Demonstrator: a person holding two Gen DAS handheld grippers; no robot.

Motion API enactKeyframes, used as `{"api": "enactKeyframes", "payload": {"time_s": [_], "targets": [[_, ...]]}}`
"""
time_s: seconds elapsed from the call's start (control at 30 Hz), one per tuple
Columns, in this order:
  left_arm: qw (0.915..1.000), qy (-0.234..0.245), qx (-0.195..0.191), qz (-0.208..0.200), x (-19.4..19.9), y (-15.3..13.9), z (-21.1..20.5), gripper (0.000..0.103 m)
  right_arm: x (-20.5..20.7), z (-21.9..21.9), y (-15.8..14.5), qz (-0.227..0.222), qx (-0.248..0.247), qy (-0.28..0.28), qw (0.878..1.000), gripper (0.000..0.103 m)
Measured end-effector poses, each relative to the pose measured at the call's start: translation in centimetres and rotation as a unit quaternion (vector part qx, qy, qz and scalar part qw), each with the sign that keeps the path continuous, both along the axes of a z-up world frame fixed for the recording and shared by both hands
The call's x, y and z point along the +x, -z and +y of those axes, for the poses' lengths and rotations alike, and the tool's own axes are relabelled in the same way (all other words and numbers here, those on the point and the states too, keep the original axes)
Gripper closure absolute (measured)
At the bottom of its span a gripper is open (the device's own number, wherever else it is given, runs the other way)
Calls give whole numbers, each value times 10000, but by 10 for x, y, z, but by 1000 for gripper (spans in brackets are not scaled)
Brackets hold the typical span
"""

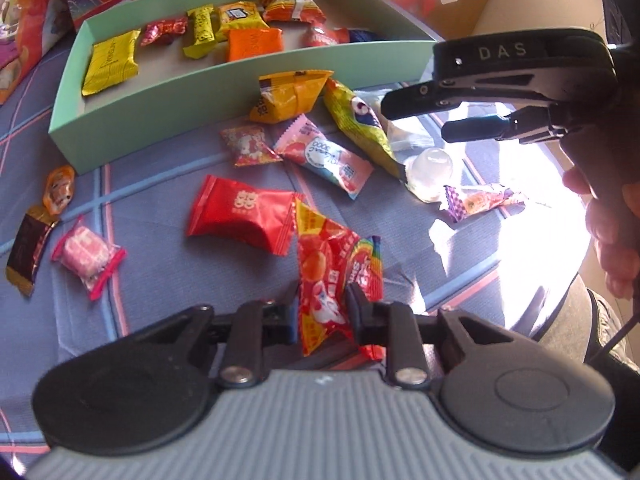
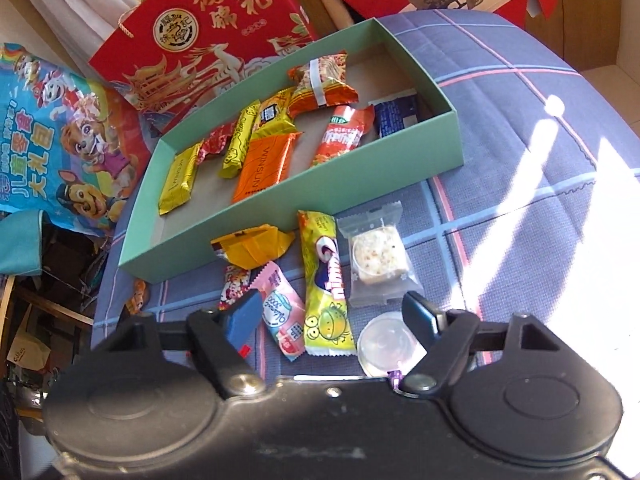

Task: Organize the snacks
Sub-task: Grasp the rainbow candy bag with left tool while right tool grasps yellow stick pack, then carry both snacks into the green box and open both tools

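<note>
Red-orange fruit-candy packet is pinched between the closed fingers of the left gripper, near the mint-green box. Best lifted clear before crossing the box wall. Right gripper hangs half-open over loose snacks, gripping nothing. Glare hides the bench's right side.

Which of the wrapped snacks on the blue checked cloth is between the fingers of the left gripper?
The red-orange packet with the rainbow stripe, standing between the pads of the left gripper. The other snacks lie loose on the cloth.
</note>
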State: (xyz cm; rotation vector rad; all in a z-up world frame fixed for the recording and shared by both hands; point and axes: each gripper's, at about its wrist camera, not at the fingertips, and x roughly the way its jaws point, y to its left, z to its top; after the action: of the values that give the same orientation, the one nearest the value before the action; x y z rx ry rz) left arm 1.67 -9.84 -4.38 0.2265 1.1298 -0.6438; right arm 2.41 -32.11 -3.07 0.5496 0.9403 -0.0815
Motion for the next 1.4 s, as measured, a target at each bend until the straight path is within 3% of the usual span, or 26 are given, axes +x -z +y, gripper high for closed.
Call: {"api": "enactKeyframes", "payload": {"time_s": [0.03, 0.1, 0.2, 0.4, 0.7, 1.0, 1.3, 1.33, 1.37, 1.4], "targets": [[9999, -131, -9, 15, 5, 1, 5, 80, 2, 0, 0, 10, -17, -25, 10000, 44], [9995, -293, -94, 124, 14, 2, 13, 80, 6, 1, 2, 19, -32, -60, 10000, 65], [9986, -441, -201, 221, 23, 5, 21, 79, 15, 4, 3, -33, -102, -134, 9999, 72], [9988, -378, -149, 258, 26, 15, 12, 71, 42, 16, 9, -36, -164, -474, 9987, 73], [9986, -303, -320, 296, 35, 19, 10, 76, 73, 20, 24, -54, -374, -748, 9965, 73], [9980, -306, -426, 351, 40, 21, 8, 74, 69, 21, 21, -112, -857, -892, 9923, 71], [9978, -335, -460, 354, 38, 20, 12, 74, 77, 37, 34, -37, -809, -1038, 9913, 65], [9978, -345, -448, 349, 38, 19, 12, 74, 77, 39, 35, -82, -908, -1032, 9905, 66], [9978, -360, -440, 334, 37, 19, 12, 74, 76, 41, 35, -60, -1028, -1037, 9893, 79], [9979, -377, -428, 316, 36, 18, 12, 76, 75, 41, 35, -56, -1012, -1037, 9894, 82]]}}
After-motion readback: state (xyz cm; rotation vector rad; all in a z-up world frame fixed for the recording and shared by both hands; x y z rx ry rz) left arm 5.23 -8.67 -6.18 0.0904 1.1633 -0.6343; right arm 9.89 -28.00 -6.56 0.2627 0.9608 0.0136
